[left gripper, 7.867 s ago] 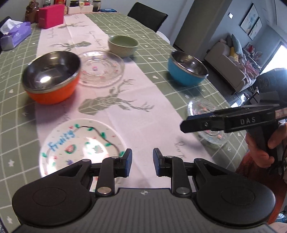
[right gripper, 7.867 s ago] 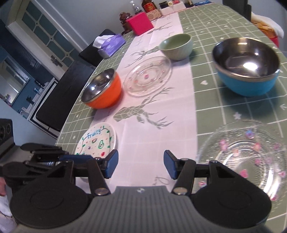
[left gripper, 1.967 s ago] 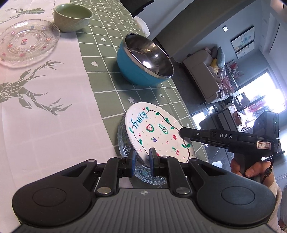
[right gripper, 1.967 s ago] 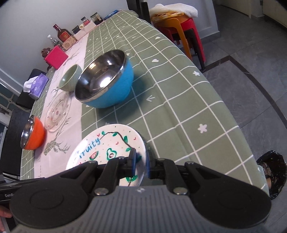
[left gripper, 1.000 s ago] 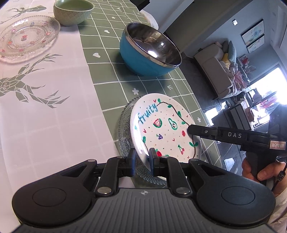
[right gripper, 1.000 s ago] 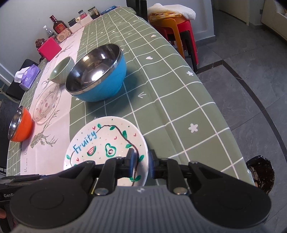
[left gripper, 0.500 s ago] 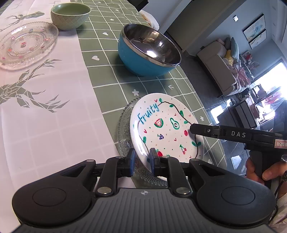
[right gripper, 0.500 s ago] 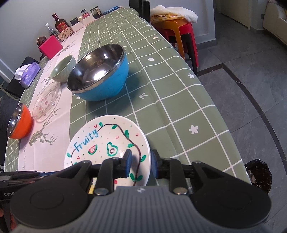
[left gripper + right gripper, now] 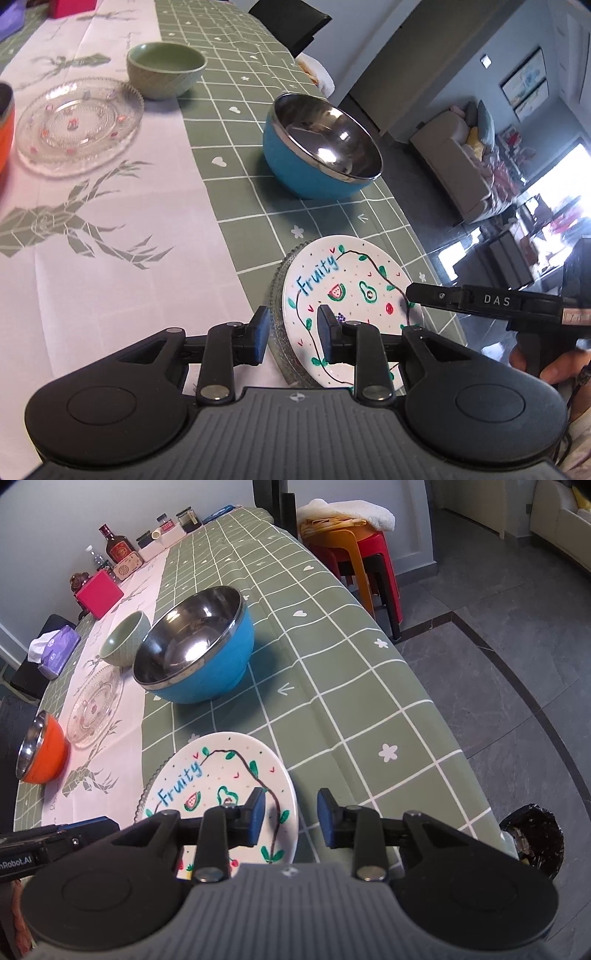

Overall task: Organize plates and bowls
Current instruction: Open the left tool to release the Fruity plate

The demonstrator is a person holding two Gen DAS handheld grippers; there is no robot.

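Left claw (image 9: 290, 328) and right claw (image 9: 290, 816) both gape apart, gripping nothing; half a second ago both pinched the Fruity plate (image 9: 347, 291). It lies flat on the glass plate (image 9: 277, 295), lettering toward the blue bowl (image 9: 321, 146), near the checked green surface's (image 9: 332, 657) edge above grey floor.

The white painted "Fruity" plate (image 9: 354, 291) is stacked on a clear glass plate (image 9: 277, 295) at the bench (image 9: 332, 672) edge. Behind it sits the blue steel-lined bowl (image 9: 317, 146); beyond that, left, the small green ceramic bowl (image 9: 165, 70) and a second clear glass plate (image 9: 75, 123).
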